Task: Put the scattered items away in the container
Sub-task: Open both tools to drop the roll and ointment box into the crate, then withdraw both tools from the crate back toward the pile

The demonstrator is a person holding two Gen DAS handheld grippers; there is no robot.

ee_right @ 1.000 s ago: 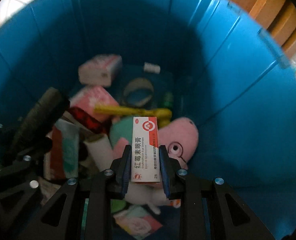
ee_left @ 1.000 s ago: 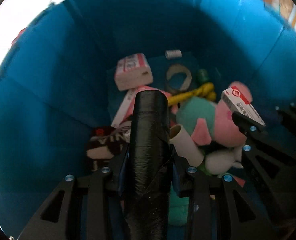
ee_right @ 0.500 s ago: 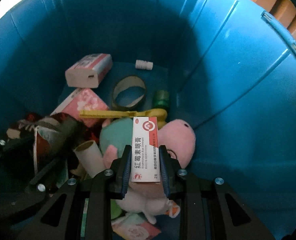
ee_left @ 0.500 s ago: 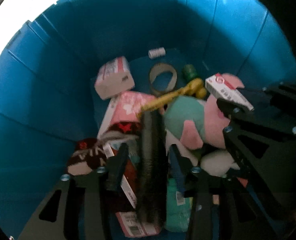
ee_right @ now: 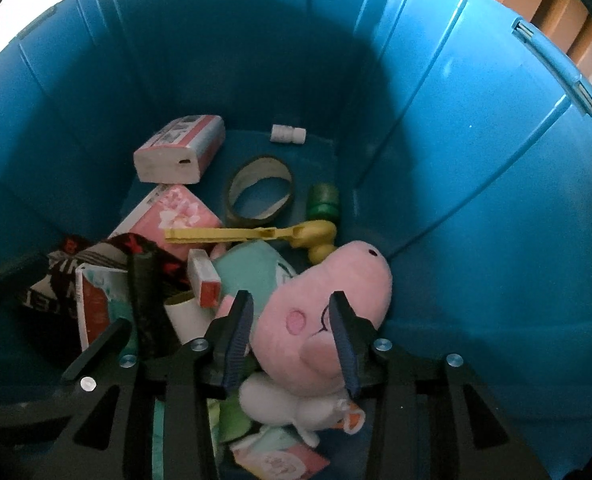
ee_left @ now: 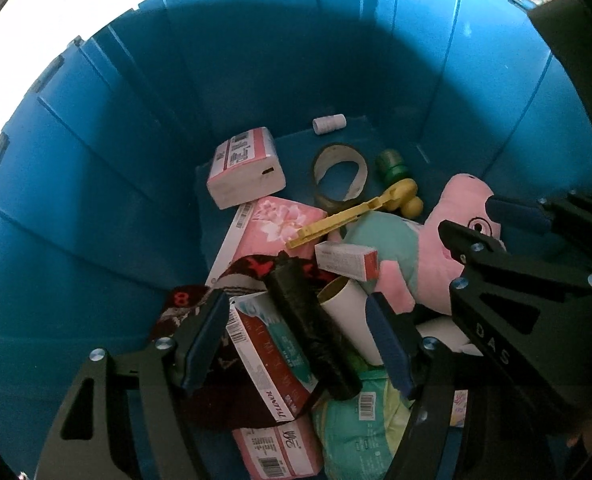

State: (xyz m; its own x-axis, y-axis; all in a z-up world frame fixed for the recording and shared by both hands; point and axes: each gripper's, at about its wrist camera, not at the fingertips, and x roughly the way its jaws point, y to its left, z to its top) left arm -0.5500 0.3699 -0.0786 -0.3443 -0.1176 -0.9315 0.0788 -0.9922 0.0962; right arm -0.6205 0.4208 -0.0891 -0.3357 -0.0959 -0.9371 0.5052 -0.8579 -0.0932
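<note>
- Black left gripper [ee_left: 296,336]: jaws opening, gripping nothing; the black roll [ee_left: 311,328] lies loose between and below them, long axis running away from the camera.
- Right gripper [ee_right: 292,332]: jaws opening, empty, over the soft pink plush [ee_right: 327,292].
- Small carton [ee_left: 345,258] rests on the pile, nearer the left gripper.
- Farther back: tape ring [ee_left: 339,172], smooth blue bin [ee_left: 256,80] wall.

Both tongs opened, dropping black roll [ee_left: 311,332] and box [ee_right: 204,276].

Dim, shadowed interior; fisheye-warped edges
</note>
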